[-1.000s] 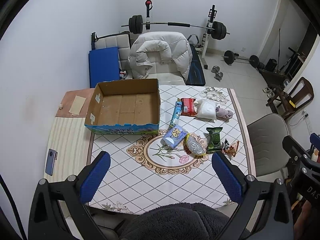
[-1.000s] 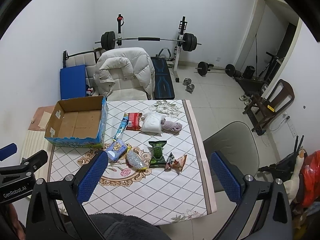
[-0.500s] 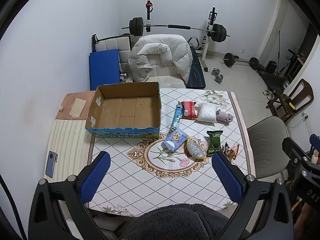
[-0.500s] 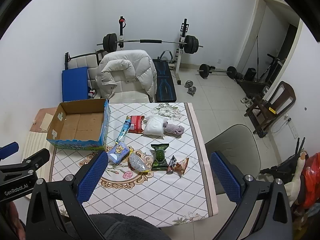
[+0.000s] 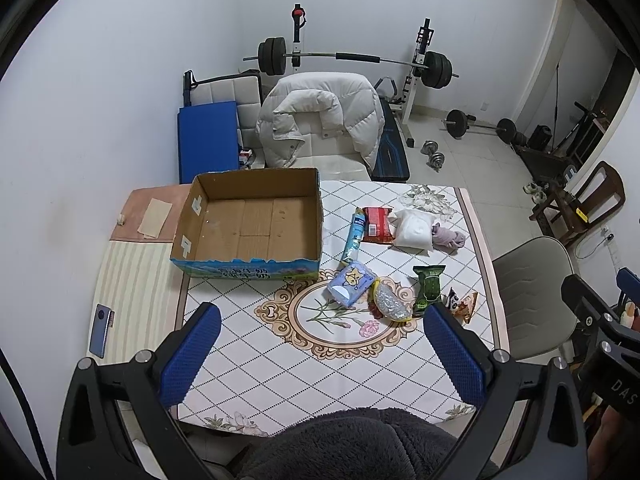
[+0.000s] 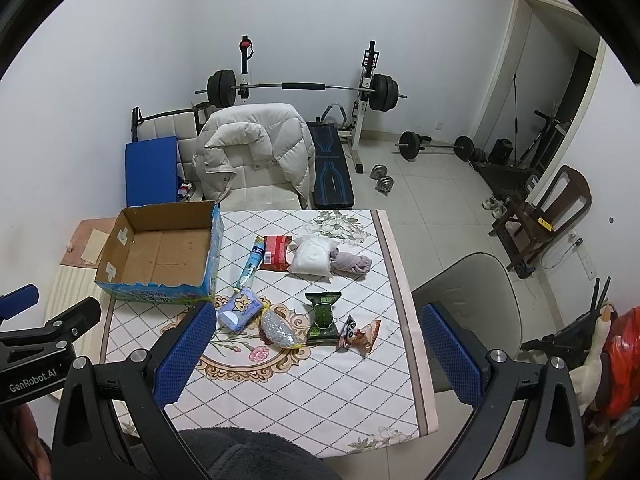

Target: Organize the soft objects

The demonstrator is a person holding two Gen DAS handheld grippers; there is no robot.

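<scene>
Cardboard box [image 5: 256, 224] sits empty on the table [image 5: 280, 380] while both wide-open grippers, left [image 5: 320, 360] and right [image 6: 316, 356], have drawn back higher, so the 8 soft packets like the green pouch [image 6: 323, 317] remain unsorted beside it.

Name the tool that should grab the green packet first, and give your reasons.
Right, probably. The green packet lies on the table's right half, away from the cardboard box, and it sits nearly centred between the right tool's open fingers. In the left view it lies off toward the left tool's right finger.
</scene>
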